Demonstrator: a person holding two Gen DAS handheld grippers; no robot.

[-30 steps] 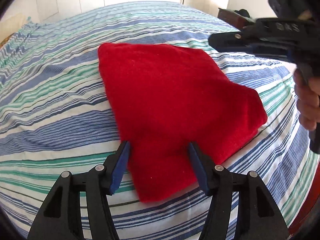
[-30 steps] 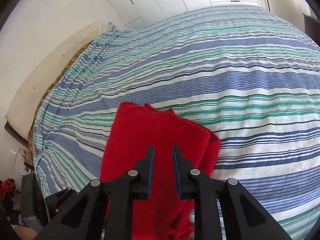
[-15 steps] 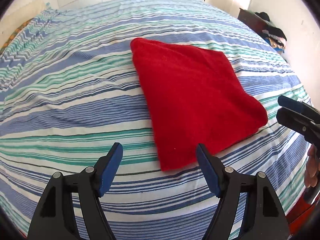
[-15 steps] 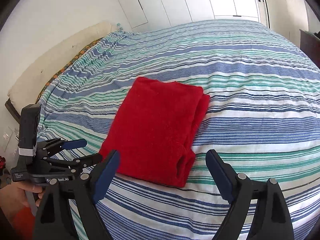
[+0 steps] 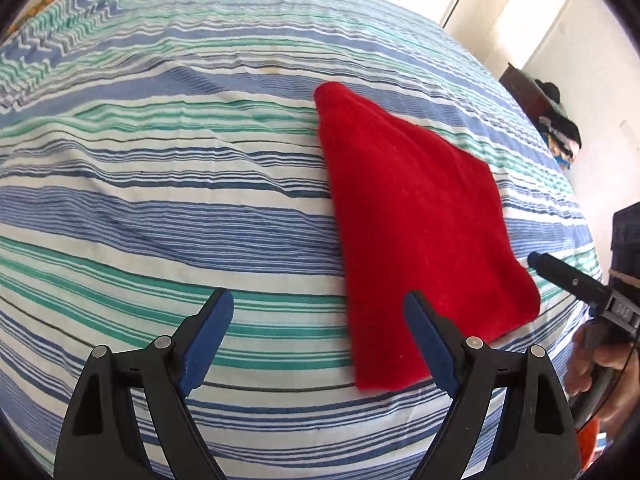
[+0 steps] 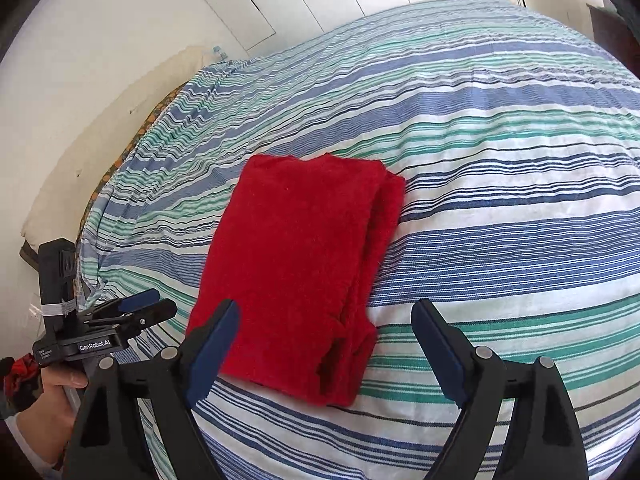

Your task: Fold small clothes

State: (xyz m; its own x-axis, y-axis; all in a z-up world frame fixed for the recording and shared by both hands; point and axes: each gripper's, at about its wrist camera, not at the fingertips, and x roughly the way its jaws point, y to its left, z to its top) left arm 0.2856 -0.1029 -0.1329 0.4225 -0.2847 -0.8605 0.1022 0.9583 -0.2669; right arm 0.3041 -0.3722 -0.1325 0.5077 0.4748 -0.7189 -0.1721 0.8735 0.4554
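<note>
A red folded cloth lies flat on the striped bed; it also shows in the right wrist view, with stacked layers along its right edge. My left gripper is open and empty, above the bed just left of the cloth's near corner. My right gripper is open and empty, hovering over the cloth's near edge without touching it. The left gripper also shows at the left of the right wrist view, and the right gripper at the right edge of the left wrist view.
The bed has a blue, green and white striped cover. A white wall and a pale headboard cushion run along its far side. Dark furniture with piled clothes stands by the right wall.
Both grippers have let go of the cloth, opened and drawn back from it. The left gripper has shifted left of the cloth. The cloth now lies folded and still.
</note>
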